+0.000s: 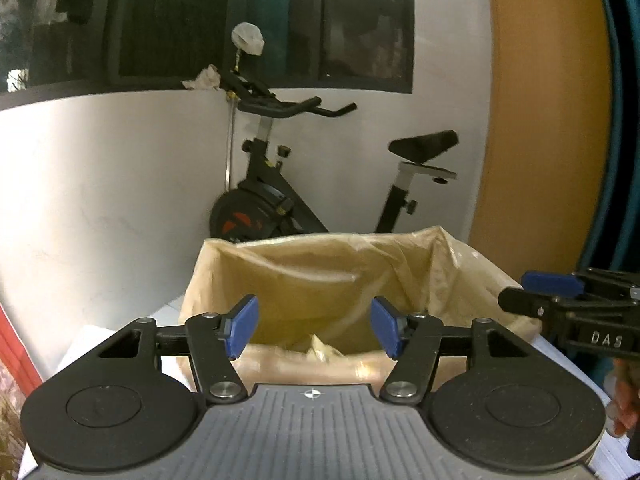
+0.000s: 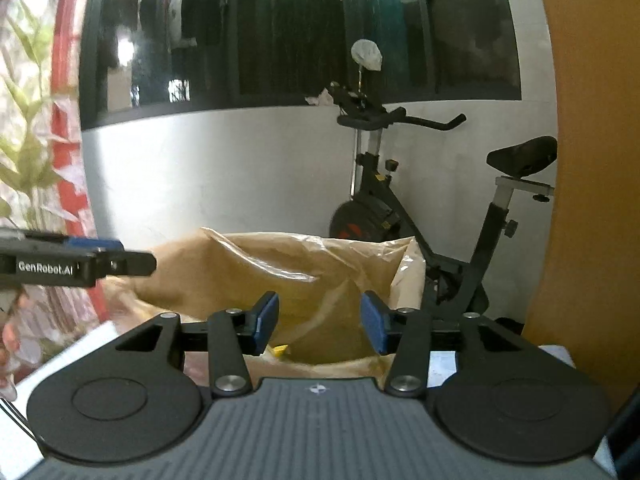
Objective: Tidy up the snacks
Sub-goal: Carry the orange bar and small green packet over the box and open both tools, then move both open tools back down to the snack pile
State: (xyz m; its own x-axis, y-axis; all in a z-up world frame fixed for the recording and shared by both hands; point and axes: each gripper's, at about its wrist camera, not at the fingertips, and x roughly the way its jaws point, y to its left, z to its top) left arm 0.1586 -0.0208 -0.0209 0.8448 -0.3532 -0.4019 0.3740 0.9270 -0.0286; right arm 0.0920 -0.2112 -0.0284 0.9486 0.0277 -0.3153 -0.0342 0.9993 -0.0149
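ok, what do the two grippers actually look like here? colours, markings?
Both match: the left gripper and right gripper have black linkage arms, blue pads, silver pivot bolts, round black discs and a ribbed grey body with a small compass-like mark. Side lettering reads "GenRobot.AI" on the left, "DAS" on the right. No cables or sleeves visible.

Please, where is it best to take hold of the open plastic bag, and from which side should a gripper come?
Grip the plastic bag at its thin upright rim, probably the raised right corner, coming from above with one finger inside and one outside. The film is floppy; only the standing edge fits between jaws. The open left gripper faces its mouth.
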